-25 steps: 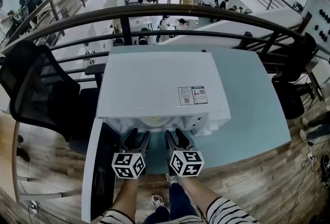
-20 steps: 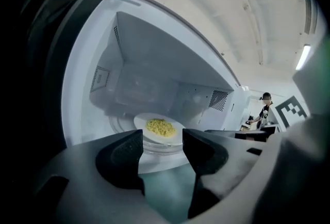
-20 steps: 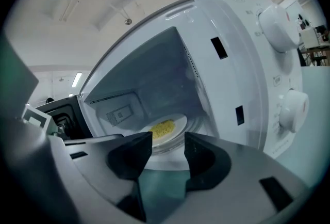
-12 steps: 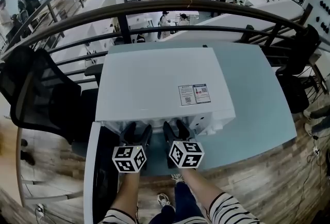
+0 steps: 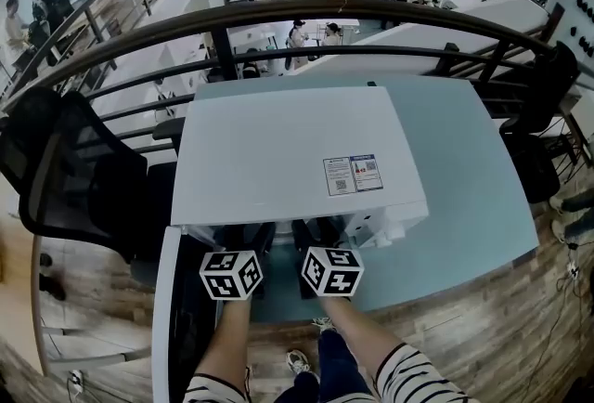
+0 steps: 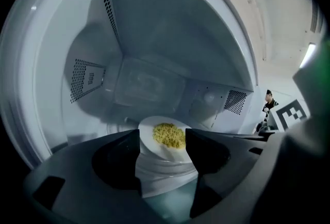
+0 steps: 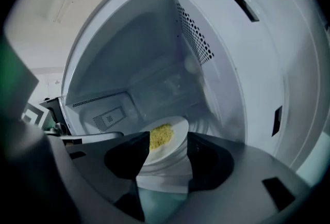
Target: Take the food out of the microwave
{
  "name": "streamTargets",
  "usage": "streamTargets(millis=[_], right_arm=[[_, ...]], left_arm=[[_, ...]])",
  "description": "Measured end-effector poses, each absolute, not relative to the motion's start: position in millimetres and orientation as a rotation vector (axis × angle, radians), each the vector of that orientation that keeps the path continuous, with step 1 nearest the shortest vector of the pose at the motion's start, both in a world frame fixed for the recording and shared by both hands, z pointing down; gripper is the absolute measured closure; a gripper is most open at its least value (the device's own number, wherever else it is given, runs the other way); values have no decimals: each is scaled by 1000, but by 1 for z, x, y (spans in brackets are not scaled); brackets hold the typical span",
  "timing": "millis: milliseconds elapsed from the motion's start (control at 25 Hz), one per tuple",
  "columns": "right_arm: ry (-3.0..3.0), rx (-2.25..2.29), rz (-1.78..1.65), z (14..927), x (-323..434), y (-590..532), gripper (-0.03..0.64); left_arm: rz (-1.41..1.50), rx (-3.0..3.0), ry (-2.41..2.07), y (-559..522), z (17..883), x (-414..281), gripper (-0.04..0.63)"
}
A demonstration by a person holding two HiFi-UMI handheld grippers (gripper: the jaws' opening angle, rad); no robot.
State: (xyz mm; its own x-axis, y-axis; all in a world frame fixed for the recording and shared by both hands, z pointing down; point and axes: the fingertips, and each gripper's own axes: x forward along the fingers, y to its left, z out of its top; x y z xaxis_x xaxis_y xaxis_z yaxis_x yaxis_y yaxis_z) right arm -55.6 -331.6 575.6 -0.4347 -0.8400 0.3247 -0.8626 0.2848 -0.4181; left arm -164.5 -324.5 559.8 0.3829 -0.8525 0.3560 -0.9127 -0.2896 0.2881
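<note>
Pushing farther into the microwave (image 5: pixel 278 160) than a second ago, left gripper (image 6: pixel 163 138) and right gripper (image 7: pixel 166 141) are holding their jaws spread, just opened, pinching nothing. Only their views are showing the round white plate (image 6: pixel 148 138) of crumbly yellow food (image 6: pixel 169 135) sitting ahead inside; the head view's flat white top is hiding it.

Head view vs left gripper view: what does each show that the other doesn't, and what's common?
Head view only: the microwave's flat top with its label sticker, the teal table, a black chair, the railing, a striped sleeve.
Left gripper view only: the cavity interior and a white plate of yellow food, framed by the left claw's open jaws, not gripped.
Both: the microwave, the left claw and the right claw's marker cube; both claws' jaws have just been opening.
</note>
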Motion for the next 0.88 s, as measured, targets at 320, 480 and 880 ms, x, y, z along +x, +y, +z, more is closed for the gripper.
streamTargets(millis=[320, 480, 880], right_arm=[[-2442, 1658, 854, 583, -58, -340, 394], [-2427, 1629, 836, 583, -64, -342, 394], [-2478, 1612, 894, 582, -65, -336, 396]], left_arm=[[228, 2176, -1491, -334, 573, -163, 336], [287, 2178, -1444, -335, 577, -158, 336], [204, 2156, -1414, -330, 576, -156, 334]])
